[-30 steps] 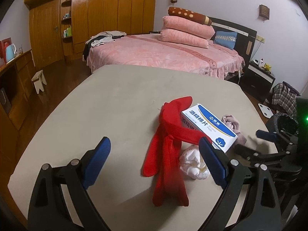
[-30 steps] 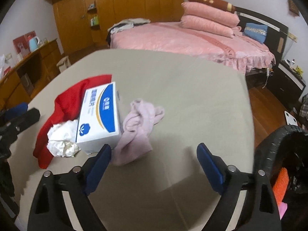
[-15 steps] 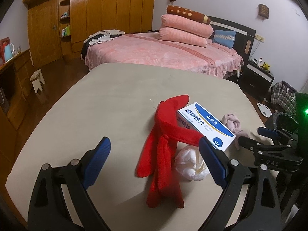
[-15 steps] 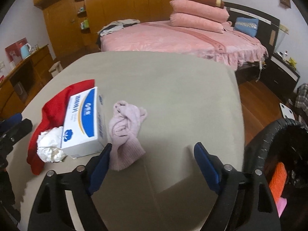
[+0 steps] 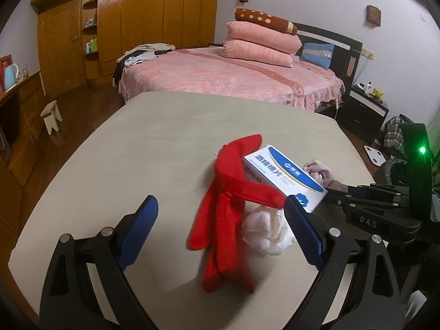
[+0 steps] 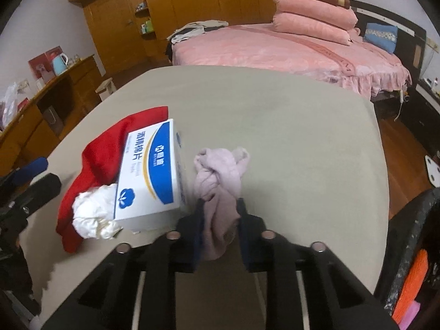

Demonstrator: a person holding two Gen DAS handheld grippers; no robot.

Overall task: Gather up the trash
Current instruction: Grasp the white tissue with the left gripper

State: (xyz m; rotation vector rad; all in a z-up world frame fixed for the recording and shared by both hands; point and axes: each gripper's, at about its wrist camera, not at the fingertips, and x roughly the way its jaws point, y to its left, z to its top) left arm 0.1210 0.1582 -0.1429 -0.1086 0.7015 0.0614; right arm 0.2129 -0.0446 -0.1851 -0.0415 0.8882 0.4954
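Note:
On the beige table [image 6: 288, 126] lie a red cloth [image 5: 225, 209], a white and blue box [image 6: 154, 170], a crumpled white tissue [image 6: 90, 214] and a knotted pale pink cloth [image 6: 220, 176]. My right gripper [image 6: 220, 214] is shut on the near end of the pink cloth, right of the box. My left gripper [image 5: 220, 220] is open, its blue fingers either side of the red cloth and tissue [image 5: 266, 233], above the table. The box [image 5: 283, 176] and pink cloth [image 5: 319, 170] also show in the left wrist view.
A black trash bin [image 6: 407, 247] with orange and pink items inside stands off the table's right edge. A pink bed [image 5: 228, 77] lies beyond the table. Wooden wardrobes [image 5: 123, 22], a small stool [image 5: 52, 115] and a sideboard with a kettle [image 6: 59, 64] stand at the left.
My right gripper has moved forward and closed on the pink cloth. My left gripper has stayed open and drifted slightly over the red cloth.

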